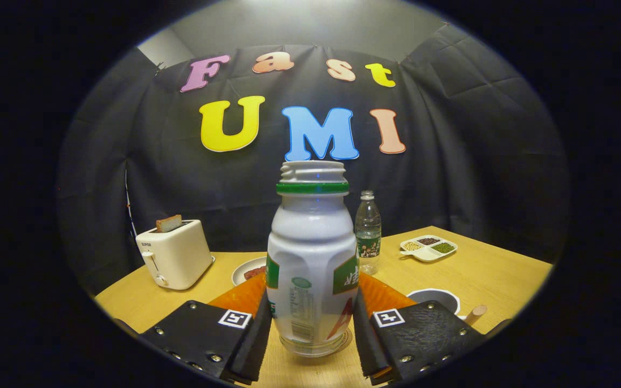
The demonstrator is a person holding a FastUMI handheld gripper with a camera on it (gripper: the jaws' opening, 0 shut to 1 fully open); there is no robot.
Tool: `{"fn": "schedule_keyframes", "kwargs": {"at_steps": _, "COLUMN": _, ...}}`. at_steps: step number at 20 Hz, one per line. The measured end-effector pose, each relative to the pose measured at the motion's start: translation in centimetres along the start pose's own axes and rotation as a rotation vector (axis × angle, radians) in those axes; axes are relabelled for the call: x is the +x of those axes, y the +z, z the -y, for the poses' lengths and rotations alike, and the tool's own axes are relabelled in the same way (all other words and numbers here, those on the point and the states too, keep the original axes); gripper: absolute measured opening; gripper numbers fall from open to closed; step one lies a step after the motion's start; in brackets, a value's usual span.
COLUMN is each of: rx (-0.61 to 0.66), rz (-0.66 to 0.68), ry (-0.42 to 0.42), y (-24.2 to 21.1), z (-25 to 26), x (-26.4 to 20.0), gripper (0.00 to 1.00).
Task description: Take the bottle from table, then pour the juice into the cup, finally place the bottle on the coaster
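A white plastic bottle (310,258) with a green neck ring and no cap stands upright between my fingers. My gripper (313,328) is shut on the bottle, one finger pressing on each side of its lower body. The bottle's base is right at the wooden table (494,275); whether it rests on the table or hangs just above it I cannot tell. A round cup (433,295) with a white rim and dark inside sits just beyond my right finger, partly hidden by it.
A cream toaster (176,258) with a slice in it stands at the back left. A plate (247,269) with something red lies behind the left finger. A clear water bottle (367,231) and a divided dish (429,248) of beans sit further back. A wooden handle (475,313) pokes out near the cup.
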State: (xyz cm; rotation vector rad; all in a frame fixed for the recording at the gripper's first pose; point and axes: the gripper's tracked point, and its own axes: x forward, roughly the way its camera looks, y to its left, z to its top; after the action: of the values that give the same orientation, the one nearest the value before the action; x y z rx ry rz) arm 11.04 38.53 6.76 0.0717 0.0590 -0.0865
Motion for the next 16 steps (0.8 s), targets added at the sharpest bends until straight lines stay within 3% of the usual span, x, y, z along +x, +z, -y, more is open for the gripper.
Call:
{"fn": "schedule_keyframes", "kwargs": {"at_steps": 5, "rx": -0.079, "rz": 0.026, "ry": -0.004, "y": 0.4, "z": 0.2, "x": 0.3, "gripper": 0.67}}
{"fn": "schedule_keyframes", "kwargs": {"at_steps": 16, "rx": -0.071, "rz": 0.005, "ry": 0.042, "y": -3.5, "z": 0.4, "x": 3.4, "gripper": 0.67}}
